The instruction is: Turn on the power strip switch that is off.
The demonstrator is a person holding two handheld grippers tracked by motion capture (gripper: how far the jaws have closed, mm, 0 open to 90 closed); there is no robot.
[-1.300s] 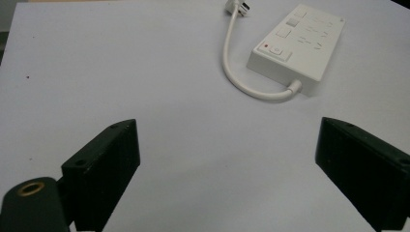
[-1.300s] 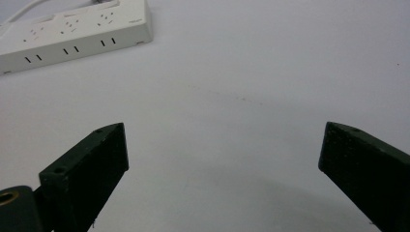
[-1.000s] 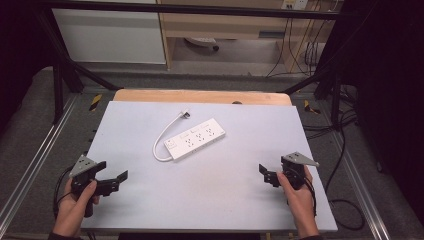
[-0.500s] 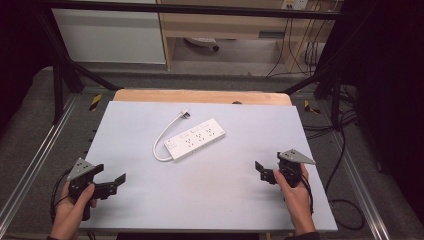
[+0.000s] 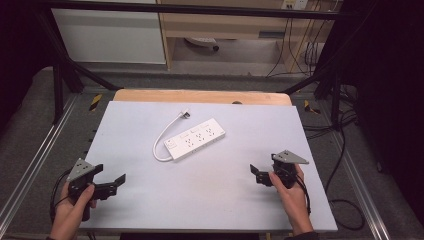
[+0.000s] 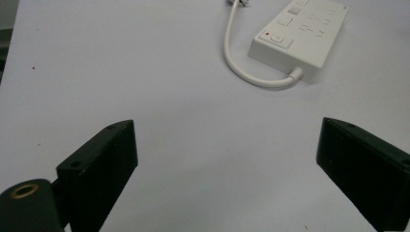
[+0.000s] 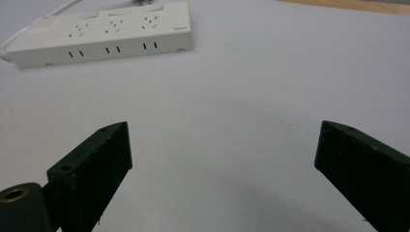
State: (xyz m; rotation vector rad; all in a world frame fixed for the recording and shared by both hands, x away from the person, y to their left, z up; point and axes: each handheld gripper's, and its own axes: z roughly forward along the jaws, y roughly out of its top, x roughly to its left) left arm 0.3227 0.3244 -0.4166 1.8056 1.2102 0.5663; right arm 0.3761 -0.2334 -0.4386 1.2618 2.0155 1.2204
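A white power strip [image 5: 196, 142] lies at an angle in the middle of the pale table top [image 5: 220, 210]. Its short white cord [image 5: 161, 141] loops round its left end, with the plug [image 5: 185, 114] lying behind it. My left gripper [image 5: 116, 184] is held near the front left corner, open and holding nothing. In the left gripper view the power strip [image 6: 302, 31] lies far ahead of that gripper [image 6: 227, 145], to the upper right. My right gripper [image 5: 256, 175] hovers at the front right, open and bare. The right gripper view has the power strip [image 7: 106, 34] ahead and left of this gripper [image 7: 225, 140].
The pale board rests on a wooden table whose back edge [image 5: 200, 96] shows behind it. Metal rails [image 5: 30, 170] run along both sides. Cables [image 5: 345, 200] trail on the floor at the right. White cabinets [image 5: 107, 35] stand beyond the table.
The right gripper has drifted slightly left, toward the table's middle. The left gripper has shifted a little toward the front edge. The power strip has not moved.
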